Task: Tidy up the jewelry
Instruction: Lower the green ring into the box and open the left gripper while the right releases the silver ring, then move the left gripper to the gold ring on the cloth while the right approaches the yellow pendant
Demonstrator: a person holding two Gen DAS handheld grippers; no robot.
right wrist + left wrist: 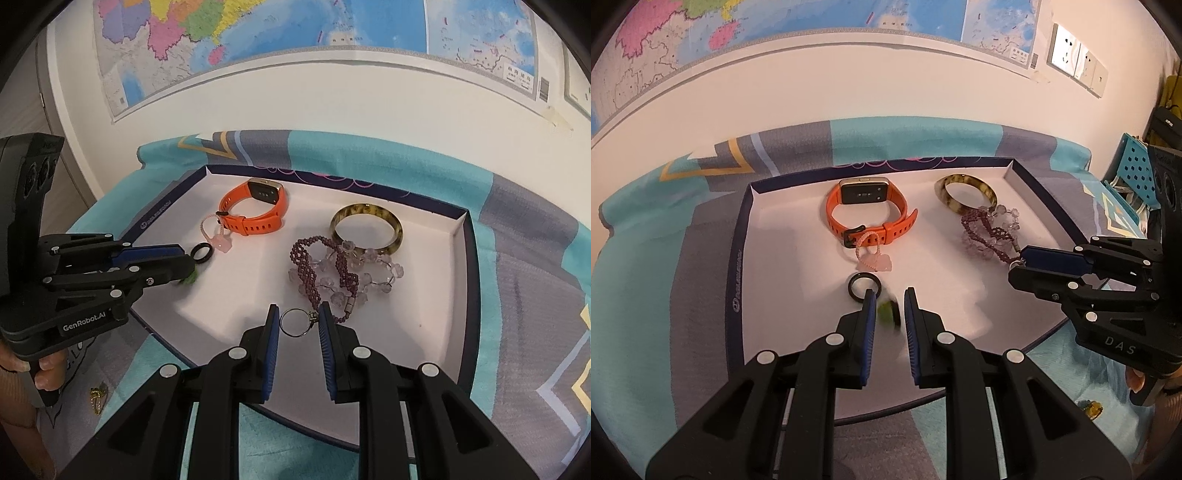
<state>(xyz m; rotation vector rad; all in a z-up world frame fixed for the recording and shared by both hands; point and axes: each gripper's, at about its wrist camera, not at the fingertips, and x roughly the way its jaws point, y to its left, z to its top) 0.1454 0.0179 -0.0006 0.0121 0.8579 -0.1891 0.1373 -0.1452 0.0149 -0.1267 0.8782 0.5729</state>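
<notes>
A white-floored tray [737,277] [469,258] with a dark blue rim holds an orange watch [866,210] [255,212], a pink charm [873,260] [222,245], a black ring [862,286] [202,254], a mottled bangle [964,192] [365,229] and a purple bead bracelet [990,232] [332,273]. My left gripper [891,308] [188,262] is shut on a small green piece [887,313] [189,280], blurred, just right of the black ring. Low over the tray's near right part, my right gripper [298,320] [1017,264] is shut on a thin metal ring [297,323].
A patterned teal and grey cloth [639,295] [517,229] covers the table. A small gold item [1089,408] [96,400] lies on it in front of the tray. A blue perforated basket [1134,170] stands at the right. A hand [48,369] holds the left gripper.
</notes>
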